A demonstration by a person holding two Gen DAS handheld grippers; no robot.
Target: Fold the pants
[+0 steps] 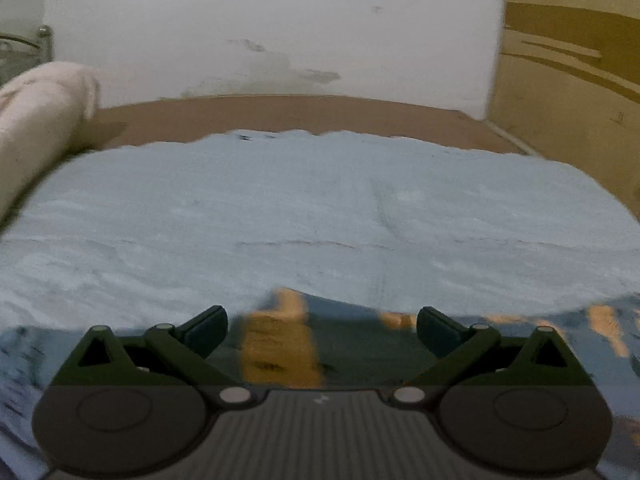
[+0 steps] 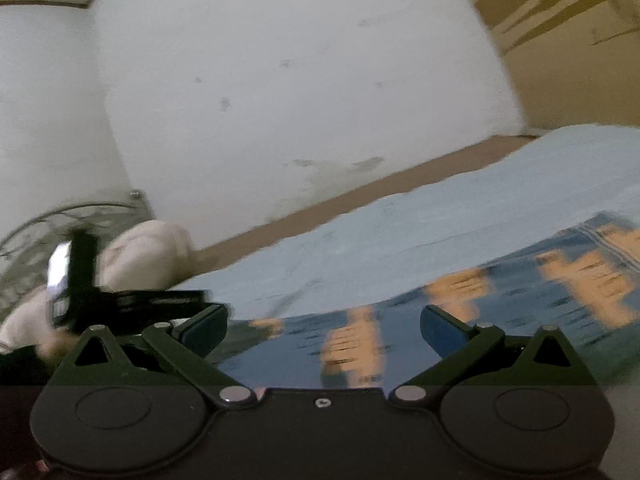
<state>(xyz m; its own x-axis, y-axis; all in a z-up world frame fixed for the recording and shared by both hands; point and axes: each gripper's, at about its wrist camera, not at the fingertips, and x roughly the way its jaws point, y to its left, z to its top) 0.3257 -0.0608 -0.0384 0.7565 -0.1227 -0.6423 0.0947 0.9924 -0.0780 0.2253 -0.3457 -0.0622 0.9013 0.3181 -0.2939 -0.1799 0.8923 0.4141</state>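
Left tongs (image 1: 322,330) nearest the lens: jaws spread wide, released, nothing between the pads. Directly under and ahead of them lie the pants (image 1: 280,344), blue denim with orange/tan patches, flat on the bed. The denim fills the bottom strip of the left wrist view and runs off to the right edge; heavy motion blur there, so seams and waistband can't be made out.

Right tongs (image 2: 324,330) same story: jaws apart, gripping nothing, hanging just above the pants (image 2: 460,312). In this view the denim stretches from between the fingers out to the right, patches in rows, a stitched seam near the far right edge.

The other gripper's body (image 2: 120,300) shows at the left of the right wrist view, dark, blurred, probably low over the bed.

Beyond the pants: light blue sheet (image 1: 320,208) covering the bed, wrinkled, a crease line running across the middle. Past its far edge, a brown strip of mattress (image 1: 300,114).

Cream pillow (image 1: 40,112) at the far left, resting on the sheet edge. Metal bed frame (image 2: 60,220) behind it. White scuffed wall (image 1: 280,28) at the back, yellow-brown wardrobe panel (image 1: 572,60) on the right.
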